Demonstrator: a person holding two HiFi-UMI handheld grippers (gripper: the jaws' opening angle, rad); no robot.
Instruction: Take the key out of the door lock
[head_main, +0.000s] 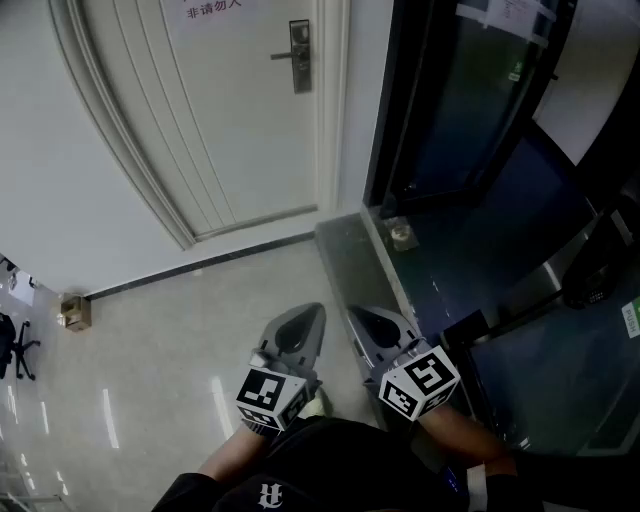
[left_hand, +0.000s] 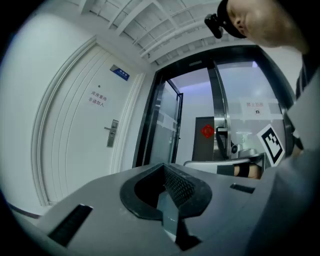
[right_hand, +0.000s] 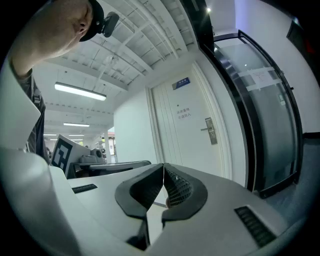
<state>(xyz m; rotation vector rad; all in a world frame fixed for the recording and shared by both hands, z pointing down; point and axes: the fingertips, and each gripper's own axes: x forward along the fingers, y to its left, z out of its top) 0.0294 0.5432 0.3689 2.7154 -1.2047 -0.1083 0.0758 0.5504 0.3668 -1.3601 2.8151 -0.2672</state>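
A white door (head_main: 215, 120) stands closed ahead, with a metal lock plate and lever handle (head_main: 299, 55) on its right side. The same lock shows small in the left gripper view (left_hand: 113, 133) and the right gripper view (right_hand: 210, 131). It is too far off to make out a key. Both grippers are held low by the person's body, well short of the door. My left gripper (head_main: 312, 312) is shut with nothing between its jaws. My right gripper (head_main: 362, 315) is shut and empty too, just right of the left one.
A dark glass door in a black frame (head_main: 470, 100) stands right of the white door, above a metal threshold (head_main: 350, 260) with a floor stopper (head_main: 403, 236). A small box (head_main: 73, 312) sits by the left wall. A paper notice (head_main: 210, 10) hangs on the door.
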